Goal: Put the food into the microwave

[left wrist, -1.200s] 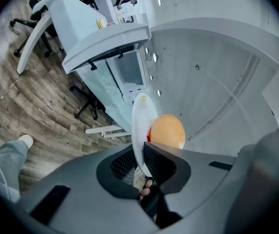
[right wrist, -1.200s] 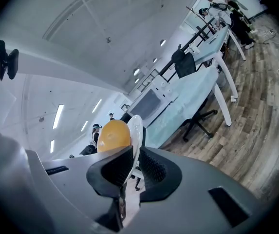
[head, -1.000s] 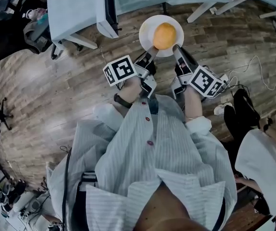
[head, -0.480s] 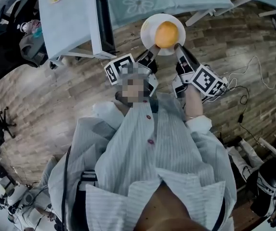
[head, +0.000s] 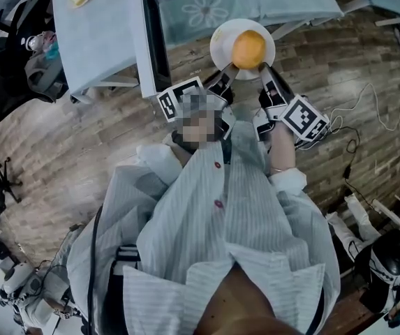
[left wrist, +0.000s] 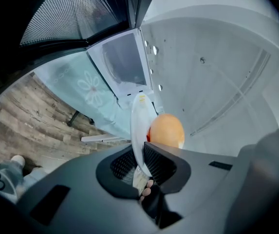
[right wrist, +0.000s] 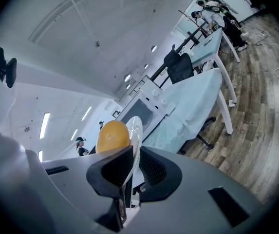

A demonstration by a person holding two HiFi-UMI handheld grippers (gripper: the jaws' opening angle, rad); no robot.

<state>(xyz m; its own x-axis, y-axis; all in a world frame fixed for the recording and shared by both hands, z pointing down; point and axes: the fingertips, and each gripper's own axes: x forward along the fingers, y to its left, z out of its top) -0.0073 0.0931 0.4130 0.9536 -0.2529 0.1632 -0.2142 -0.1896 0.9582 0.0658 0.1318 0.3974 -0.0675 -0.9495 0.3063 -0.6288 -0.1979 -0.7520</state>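
While both grippers carried it, the plate (head: 222, 44) hung over the wooden floor (head: 67, 145), at 12 o'clock from the person's striped shirt (head: 220, 236) in the head view. The floor lay free at 3 o'clock from the plate, where only a thin white cable (head: 374, 93) crossed the boards. The table with the flowered cloth (head: 206, 2) stood at 12 o'clock, and its front edge came very near the far rim of the plate. One white table leg (head: 292, 24) slanted at 2 o'clock from the plate. The microwave (left wrist: 124, 65) stood on that cloth with its cavity facing the left gripper view. Its door (head: 155, 44) stood open and stuck out towards the person, so its dark edge closed the room at 9 o'clock from the plate. A gap of bare floor lay between this edge and the plate.

Both forearms reached forward side by side, with the marker cubes turned upward. The left gripper (head: 222, 82) came to the plate at 7 o'clock and the right gripper (head: 264, 72) at 5 o'clock, so the two made a narrow V. In each gripper view the jaws stood narrow, and their ribbed pads pressed on the thin rim of the plate from both sides. The food (head: 248, 47), a round orange piece, lay in the middle of the plate, just beyond the jaw tips and touching neither gripper.
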